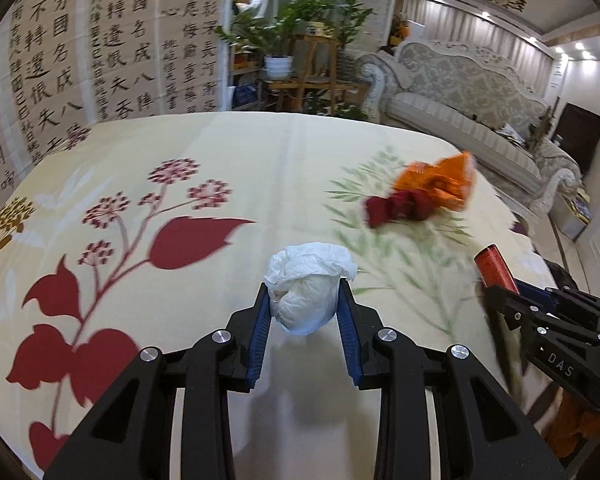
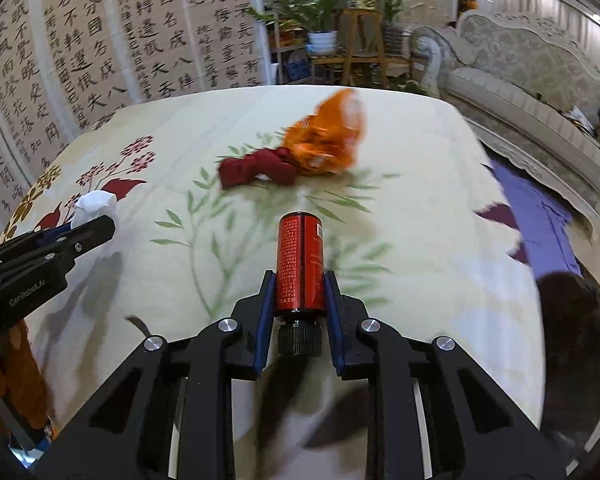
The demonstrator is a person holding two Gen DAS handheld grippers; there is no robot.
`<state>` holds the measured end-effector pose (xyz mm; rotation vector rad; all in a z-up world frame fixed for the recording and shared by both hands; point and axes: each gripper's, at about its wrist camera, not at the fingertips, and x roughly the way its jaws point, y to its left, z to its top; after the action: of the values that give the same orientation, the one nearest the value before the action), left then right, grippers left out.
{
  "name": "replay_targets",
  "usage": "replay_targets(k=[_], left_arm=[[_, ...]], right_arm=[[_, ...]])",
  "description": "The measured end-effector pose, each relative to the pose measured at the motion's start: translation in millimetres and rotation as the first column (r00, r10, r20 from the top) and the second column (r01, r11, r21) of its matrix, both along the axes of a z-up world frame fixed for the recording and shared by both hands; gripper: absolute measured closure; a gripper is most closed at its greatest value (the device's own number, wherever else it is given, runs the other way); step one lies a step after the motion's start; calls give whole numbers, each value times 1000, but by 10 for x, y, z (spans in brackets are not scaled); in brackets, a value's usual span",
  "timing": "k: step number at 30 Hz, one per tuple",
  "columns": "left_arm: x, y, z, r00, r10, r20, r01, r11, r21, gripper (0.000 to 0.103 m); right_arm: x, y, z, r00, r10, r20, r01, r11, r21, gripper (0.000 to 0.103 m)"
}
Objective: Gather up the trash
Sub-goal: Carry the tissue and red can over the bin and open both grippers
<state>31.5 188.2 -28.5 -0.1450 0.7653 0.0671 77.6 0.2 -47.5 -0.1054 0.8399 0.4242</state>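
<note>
My left gripper [image 1: 305, 292] is shut on a crumpled white tissue ball [image 1: 306, 286], held above the flowered tablecloth [image 1: 180, 152]. My right gripper [image 2: 299, 280] is shut on a small red bottle [image 2: 300, 260] with a black cap, its base pointing away from me. In the left wrist view the red bottle [image 1: 496, 268] and the right gripper [image 1: 500, 286] show at the right edge. In the right wrist view the tissue ball [image 2: 94, 206] and the left gripper [image 2: 96, 224] show at the left. An orange wrapper [image 1: 444, 180] and a dark red wrapper [image 1: 400, 208] lie on the cloth beyond.
The orange wrapper [image 2: 328, 140] and red wrapper [image 2: 260, 170] lie at the far middle of the table. A patterned sofa [image 1: 460, 96] stands at the right, potted plants [image 1: 284, 40] behind, a calligraphy screen [image 1: 80, 40] at the left. Purple cloth [image 2: 540, 208] hangs off the right edge.
</note>
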Motion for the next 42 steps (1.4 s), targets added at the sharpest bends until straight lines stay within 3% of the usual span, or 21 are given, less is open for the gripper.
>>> replay_targets(k=[11,24,31,42], left_arm=[[-4,-854,126,987,-154,46,153,988,9,71],[132,-2038,97,930,-363,58,362,932,23,71],[228,-2529,76,897,-437,60,435,899,43,71],[381,-2985,12,864,-501,49,496,864,82,70]], right_arm=[[-240,-925,76,983,-181,33,180,983,34,80],[-336,-2055,30,903,-424,67,423,906,30,80],[-324,-2472,-68,859,-507,68,506,862,26,80],[-242,-2804,-138,823,-564,67,562,826,51,80]])
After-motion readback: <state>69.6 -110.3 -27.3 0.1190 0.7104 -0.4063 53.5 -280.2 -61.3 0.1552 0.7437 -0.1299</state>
